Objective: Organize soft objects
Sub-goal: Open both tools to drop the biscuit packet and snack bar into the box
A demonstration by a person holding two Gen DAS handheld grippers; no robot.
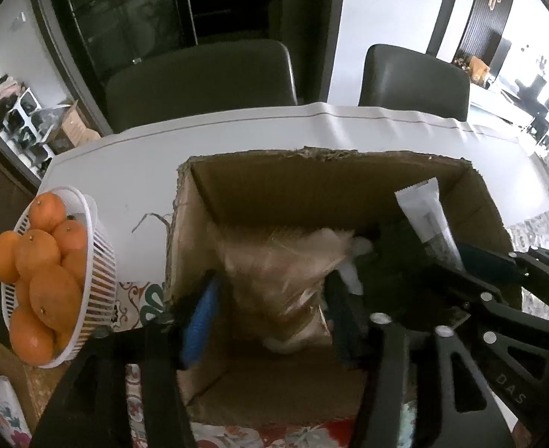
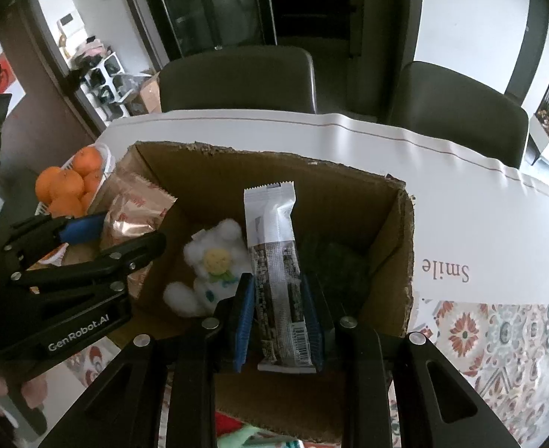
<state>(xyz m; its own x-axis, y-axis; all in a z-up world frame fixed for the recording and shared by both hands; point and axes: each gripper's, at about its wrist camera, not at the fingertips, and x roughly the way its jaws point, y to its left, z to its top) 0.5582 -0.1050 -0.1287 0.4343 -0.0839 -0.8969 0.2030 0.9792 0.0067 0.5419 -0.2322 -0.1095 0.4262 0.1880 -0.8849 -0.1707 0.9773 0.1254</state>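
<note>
An open cardboard box [image 1: 323, 183] [image 2: 394, 246] stands on the table. My left gripper [image 1: 270, 310] is above its left half, jaws apart around a clear snack bag [image 1: 282, 272], which is blurred; the bag also shows in the right wrist view [image 2: 132, 216]. My right gripper [image 2: 280, 313] is shut on a white and grey snack bar wrapper [image 2: 276, 261] and holds it upright over the box; it also shows in the left wrist view [image 1: 429, 220]. A white plush flower toy [image 2: 214, 261] and a dark green soft thing [image 2: 334, 265] lie inside the box.
A white basket [image 1: 99, 261] of oranges [image 1: 46, 261] stands left of the box. A white sheet printed "Smile" [image 2: 446, 268] covers the far table. Two dark chairs [image 2: 237, 78] stand behind it. A patterned cloth [image 2: 498, 347] lies at the right.
</note>
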